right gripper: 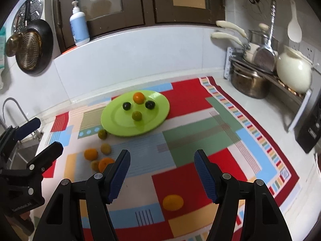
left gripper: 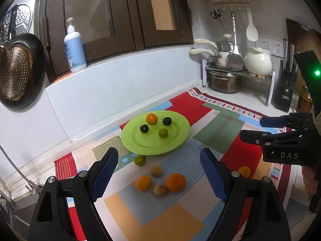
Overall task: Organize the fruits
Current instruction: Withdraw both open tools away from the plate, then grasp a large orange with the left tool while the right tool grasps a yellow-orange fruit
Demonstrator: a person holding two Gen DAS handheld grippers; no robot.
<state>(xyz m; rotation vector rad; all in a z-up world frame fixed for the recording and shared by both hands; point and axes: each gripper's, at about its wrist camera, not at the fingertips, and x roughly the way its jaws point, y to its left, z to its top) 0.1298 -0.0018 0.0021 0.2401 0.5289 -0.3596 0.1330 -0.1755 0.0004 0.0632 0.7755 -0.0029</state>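
A green plate [left gripper: 176, 140] [right gripper: 158, 110] on the patterned cloth holds an orange fruit [left gripper: 151, 118], two dark fruits [left gripper: 144, 128] and a green fruit [left gripper: 163, 133]. In front of it lie a green fruit [left gripper: 139, 160], two brownish fruits [left gripper: 156, 170], and two oranges [left gripper: 176, 182] [left gripper: 143, 183]. Another orange [right gripper: 173, 202] lies apart, below my right gripper [right gripper: 160, 172]. My left gripper [left gripper: 158, 172] is open and empty above the loose fruits. My right gripper is open and empty; it also shows in the left wrist view [left gripper: 260, 128].
A rack [left gripper: 268, 84] with pots and a white teapot [left gripper: 257, 62] stands at the back right beside a knife block [left gripper: 284, 92]. A soap bottle [left gripper: 74, 48] stands on the window ledge. Pans [left gripper: 18, 72] hang on the left wall. A sink tap [right gripper: 12, 108] is at the left.
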